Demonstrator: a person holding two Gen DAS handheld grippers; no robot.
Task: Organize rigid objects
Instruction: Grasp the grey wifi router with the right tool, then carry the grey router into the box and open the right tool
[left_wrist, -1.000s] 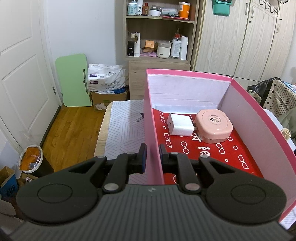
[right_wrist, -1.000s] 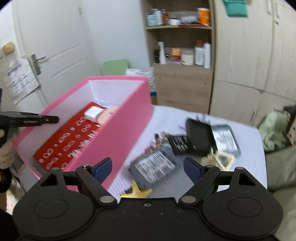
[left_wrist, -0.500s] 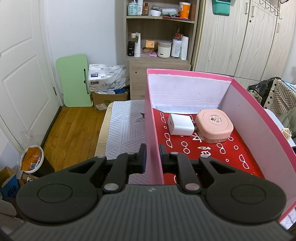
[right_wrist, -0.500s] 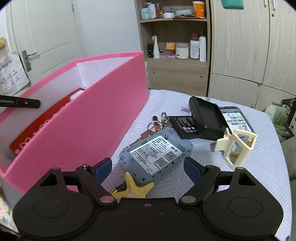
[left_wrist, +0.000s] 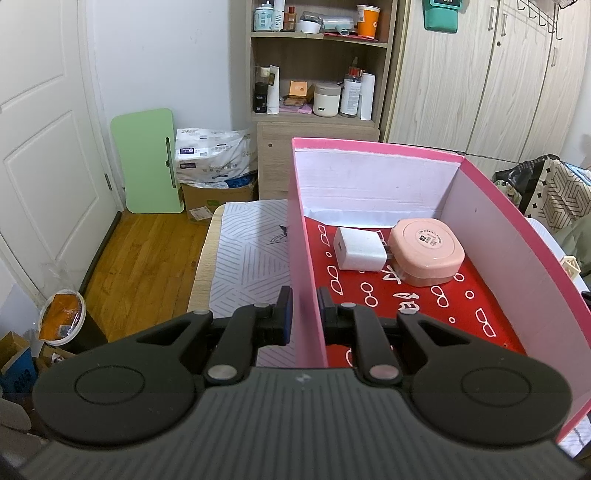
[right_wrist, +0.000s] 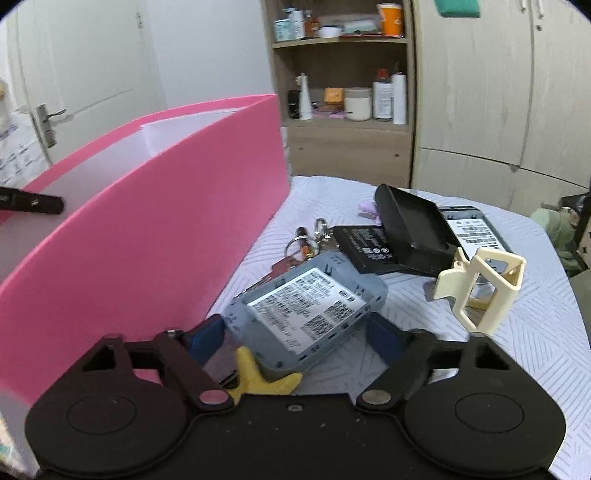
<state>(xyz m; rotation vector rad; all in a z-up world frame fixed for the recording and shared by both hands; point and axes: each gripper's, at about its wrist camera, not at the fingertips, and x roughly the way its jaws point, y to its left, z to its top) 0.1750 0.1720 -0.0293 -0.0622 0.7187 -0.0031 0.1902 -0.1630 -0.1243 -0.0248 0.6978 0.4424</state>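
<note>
My left gripper (left_wrist: 304, 308) is shut on the left wall of the pink box (left_wrist: 369, 147). On the box's red floor lie a white charger (left_wrist: 360, 249) and a pink rounded case (left_wrist: 426, 245). In the right wrist view the pink box (right_wrist: 147, 221) stands to the left. My right gripper (right_wrist: 295, 332) is low over the table with its jaws closing. A grey device with a white label (right_wrist: 306, 299) lies tilted between them, the pads close to its two sides. A yellow starfish piece (right_wrist: 258, 380) sits just under it.
Beyond the grey device lie keys on a ring (right_wrist: 310, 240), a black battery (right_wrist: 369, 247), a black cover (right_wrist: 410, 225), a second labelled device (right_wrist: 476, 232) and a cream plastic holder (right_wrist: 480, 284). Shelves and wardrobes stand behind the patterned table (right_wrist: 517, 332).
The right gripper came down to the table and closer to the grey device, which now sits between its narrowing jaws. The left gripper and the box stayed still.
</note>
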